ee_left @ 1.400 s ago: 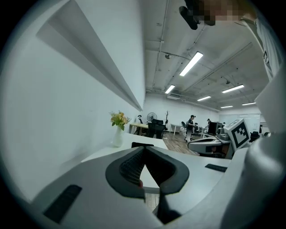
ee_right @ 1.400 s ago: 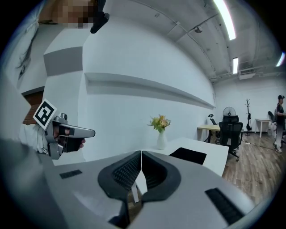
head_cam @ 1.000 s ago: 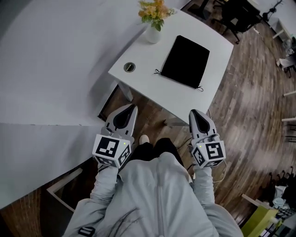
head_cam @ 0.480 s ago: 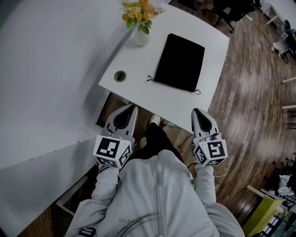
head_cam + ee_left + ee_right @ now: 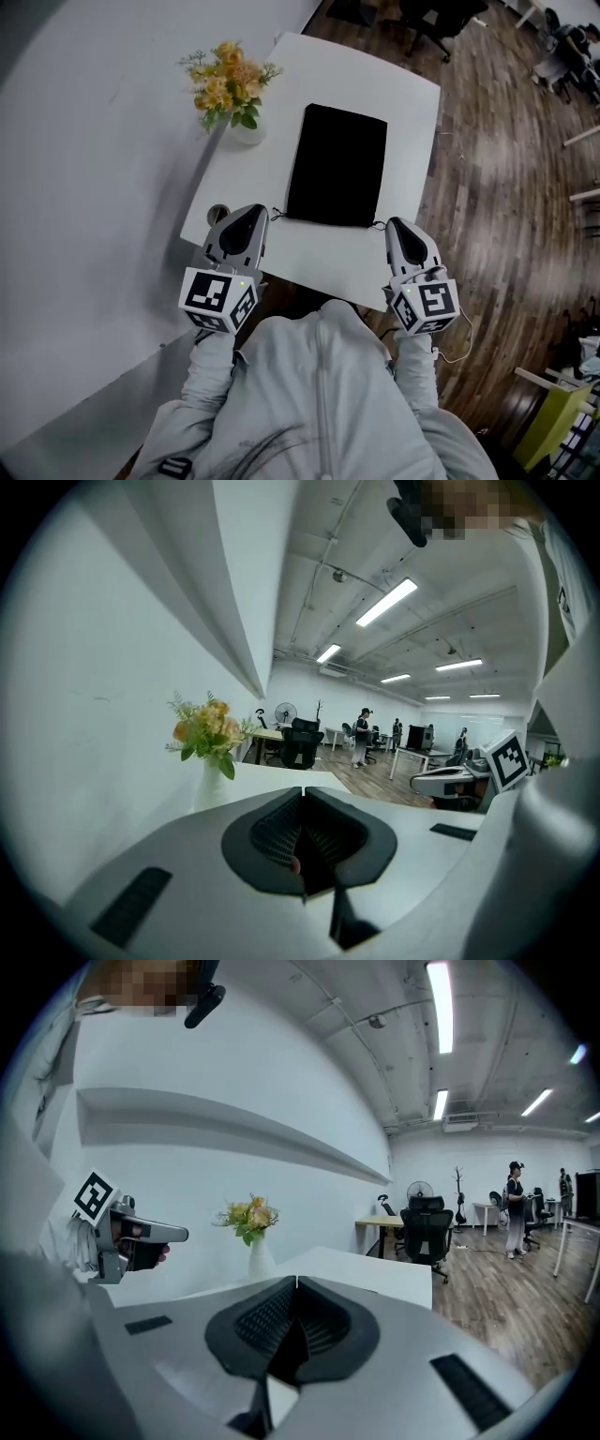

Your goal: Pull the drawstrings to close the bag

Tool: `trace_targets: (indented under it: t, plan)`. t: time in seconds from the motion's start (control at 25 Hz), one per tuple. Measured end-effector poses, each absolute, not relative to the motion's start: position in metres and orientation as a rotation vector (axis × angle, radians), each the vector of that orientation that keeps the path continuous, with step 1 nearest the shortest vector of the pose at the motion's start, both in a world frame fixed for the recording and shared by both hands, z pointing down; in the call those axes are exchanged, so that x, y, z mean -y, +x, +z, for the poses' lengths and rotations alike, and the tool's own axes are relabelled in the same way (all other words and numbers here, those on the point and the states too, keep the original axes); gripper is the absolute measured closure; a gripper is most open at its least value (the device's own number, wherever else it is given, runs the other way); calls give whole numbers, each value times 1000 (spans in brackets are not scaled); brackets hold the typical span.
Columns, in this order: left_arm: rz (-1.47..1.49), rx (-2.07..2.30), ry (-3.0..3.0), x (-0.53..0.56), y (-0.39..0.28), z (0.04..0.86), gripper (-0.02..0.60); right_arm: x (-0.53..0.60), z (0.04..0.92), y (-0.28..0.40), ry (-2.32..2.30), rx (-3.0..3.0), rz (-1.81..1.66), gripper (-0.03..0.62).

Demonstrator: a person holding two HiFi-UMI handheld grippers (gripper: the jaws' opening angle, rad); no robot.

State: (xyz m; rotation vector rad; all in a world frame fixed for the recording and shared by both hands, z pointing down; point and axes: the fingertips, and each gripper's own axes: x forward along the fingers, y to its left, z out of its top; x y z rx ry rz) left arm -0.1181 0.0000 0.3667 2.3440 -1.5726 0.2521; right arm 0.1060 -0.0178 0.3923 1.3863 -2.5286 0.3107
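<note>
A flat black drawstring bag lies on the white table, its mouth towards me. A thin cord end shows at each near corner, the left cord and the right cord. My left gripper is shut and empty, its tip just left of the bag's near left corner. My right gripper is shut and empty too, just right of the near right corner. In the left gripper view the left gripper hides the bag. In the right gripper view the right gripper hides it as well.
A white vase of yellow flowers stands at the table's far left. A round cable hole sits beside my left gripper. A white wall runs along the left, wooden floor lies to the right, and office chairs stand beyond the table.
The table and bag have come much closer in the head view. Both grippers, earlier over the floor short of the table, now reach its near edge beside the bag's corners. Both stay shut.
</note>
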Motion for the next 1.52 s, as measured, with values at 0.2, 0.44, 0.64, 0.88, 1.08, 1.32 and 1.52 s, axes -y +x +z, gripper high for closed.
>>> trace_targets:
  t: [0.2,0.44,0.64,0.88,1.08,1.32,1.52]
  plan:
    - [265,1565,2358,37,-109,362,549,48,389,121,1406,2520,316,571]
    - [288,1513,2375,70,-101,364,549,72,388,136,1455,2475,326,571]
    - [329,1427,2416,88,-92,367,549,76,386,148,1545,2419,347,571]
    - [343,1314,2466,101,-84,375,549,69,389,157,1645,2339,358,571]
    - [383,1259,2493,104,-79,383,549,61,401,164,1676,2284,391,571]
    - [453,1224,2480,100,-85,402,549,54,417,165,1664,2259,443,571]
    - [501,1228,2421,93,-94,423,549,50,432,162,1642,2264,502,569]
